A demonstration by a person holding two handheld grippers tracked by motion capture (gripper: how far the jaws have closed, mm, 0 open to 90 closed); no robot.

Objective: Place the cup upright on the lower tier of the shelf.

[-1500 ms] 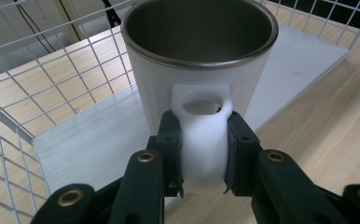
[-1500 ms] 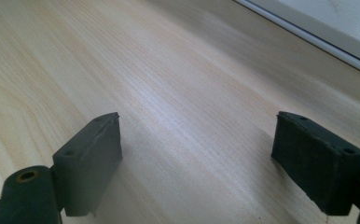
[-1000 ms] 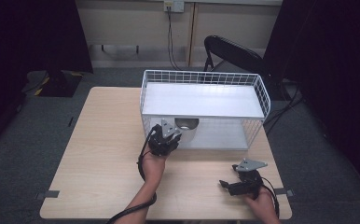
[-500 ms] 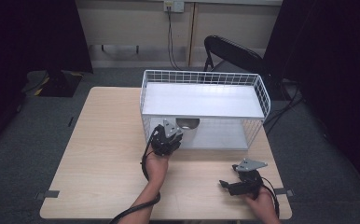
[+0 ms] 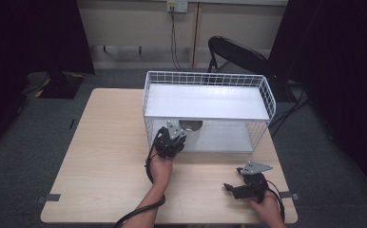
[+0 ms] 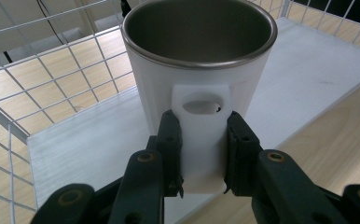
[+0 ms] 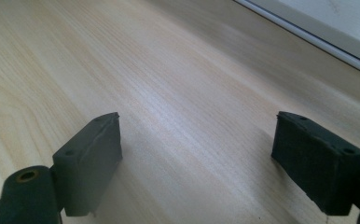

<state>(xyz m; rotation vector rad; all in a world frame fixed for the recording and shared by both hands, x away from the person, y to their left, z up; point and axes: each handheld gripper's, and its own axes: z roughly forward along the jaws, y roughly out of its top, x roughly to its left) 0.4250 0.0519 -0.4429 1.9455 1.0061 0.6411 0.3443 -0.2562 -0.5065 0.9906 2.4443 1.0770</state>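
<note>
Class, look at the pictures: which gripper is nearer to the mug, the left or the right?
Left. The left gripper is shut on the mug's handle at the rack's lower shelf. The right gripper rests open on the table, well away from it.

**Where your three cameras look**

Your high view looks forward and down from above your side, taking in the whole surface [image 5: 105,156] with the wire rack [image 5: 209,111] at centre frame. Your left gripper view sits very close behind a white mug [image 6: 201,79] inside that rack. Your right gripper view skims low over bare wood, the rack's base in its upper right.
</note>
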